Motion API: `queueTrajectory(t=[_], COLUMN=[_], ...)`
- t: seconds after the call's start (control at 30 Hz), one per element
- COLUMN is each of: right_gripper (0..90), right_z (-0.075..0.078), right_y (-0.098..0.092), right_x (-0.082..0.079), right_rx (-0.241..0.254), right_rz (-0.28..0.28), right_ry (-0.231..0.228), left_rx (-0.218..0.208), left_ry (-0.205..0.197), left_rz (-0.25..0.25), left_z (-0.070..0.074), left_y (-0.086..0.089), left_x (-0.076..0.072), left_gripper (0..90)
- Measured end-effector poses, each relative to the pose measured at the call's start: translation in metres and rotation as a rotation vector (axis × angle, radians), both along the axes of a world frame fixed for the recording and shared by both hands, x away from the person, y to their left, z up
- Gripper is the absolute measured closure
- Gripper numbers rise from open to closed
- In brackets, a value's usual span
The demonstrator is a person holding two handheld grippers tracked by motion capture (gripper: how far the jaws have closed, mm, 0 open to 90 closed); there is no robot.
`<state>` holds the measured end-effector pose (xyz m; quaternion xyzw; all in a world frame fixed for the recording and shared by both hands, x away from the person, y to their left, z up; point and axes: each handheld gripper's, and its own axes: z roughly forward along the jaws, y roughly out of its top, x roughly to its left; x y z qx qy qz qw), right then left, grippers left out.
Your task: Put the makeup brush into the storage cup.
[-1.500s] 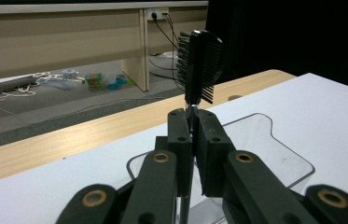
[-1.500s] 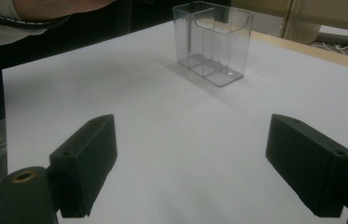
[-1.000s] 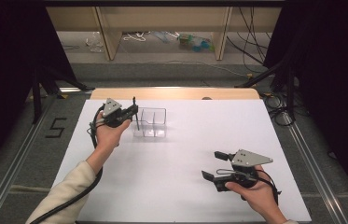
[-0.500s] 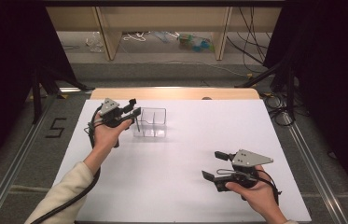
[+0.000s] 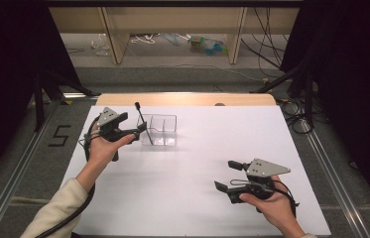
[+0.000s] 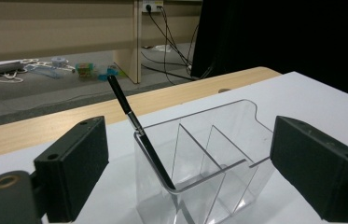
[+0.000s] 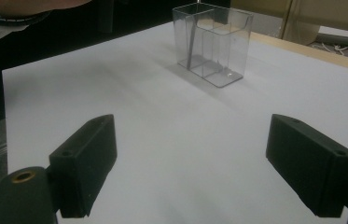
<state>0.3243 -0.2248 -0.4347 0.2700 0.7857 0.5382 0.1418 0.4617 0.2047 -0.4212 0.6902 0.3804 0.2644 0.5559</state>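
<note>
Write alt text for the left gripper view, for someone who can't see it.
A black pen leans tilted in the nearest compartment of a clear divided organizer on a white table, its top sticking above the rim. The left claw frames it with jaws open, having just been opening, and nothing between them. Behind lie a wooden table edge and cables on the floor.

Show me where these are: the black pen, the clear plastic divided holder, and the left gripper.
black pen point(image 6: 124, 103), left gripper view, on its upper shaft above the rim.
clear plastic divided holder point(image 6: 237, 135), left gripper view, on its right wall.
left gripper point(image 5: 141, 130), high view, midway between its open fingertips.
</note>
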Motion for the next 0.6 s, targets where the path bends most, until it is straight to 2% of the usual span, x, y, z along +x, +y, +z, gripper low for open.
queueTrajectory(t=[0.07,0.13,0.17,0.23,0.3,0.33,0.53,0.57,0.6], right_gripper=[17.4,17.4,17.4,17.4,17.4,17.4,17.4,17.4,17.4], right_z=[-0.001,-0.001,0.000,0.000,0.000,0.002,0.002,0.002,0.001], right_y=[0.001,0.000,-0.001,0.000,0.000,-0.002,-0.002,-0.002,-0.001], right_x=[0.000,0.000,0.000,0.000,0.000,-0.001,-0.001,-0.001,0.000], right_rx=[0.017,0.012,-0.001,0.017,0.004,-0.021,-0.022,-0.020,0.007], right_rz=[0.000,-0.005,-0.010,-0.002,-0.007,-0.015,-0.014,-0.012,-0.006], right_ry=[-0.003,-0.004,-0.001,-0.006,-0.005,0.000,0.003,0.004,-0.012], left_rx=[-0.001,-0.009,0.000,0.004,0.005,0.004,-0.002,0.008,0.003], left_ry=[-0.006,-0.010,-0.021,-0.033,-0.041,-0.044,-0.056,-0.064,-0.066], left_rz=[-0.008,-0.009,-0.018,-0.021,-0.023,-0.026,-0.044,-0.048,-0.049], left_z=[0.001,0.002,0.002,0.003,0.005,0.005,0.009,0.010,0.011], left_y=[0.000,-0.002,-0.001,-0.001,0.000,0.000,0.001,0.002,0.002], left_x=[-0.002,-0.006,-0.007,-0.009,-0.012,-0.014,-0.024,-0.025,-0.027], left_gripper=[9.9,9.6,9.2,8.9,8.5,8.5,8.0,7.7,7.4])
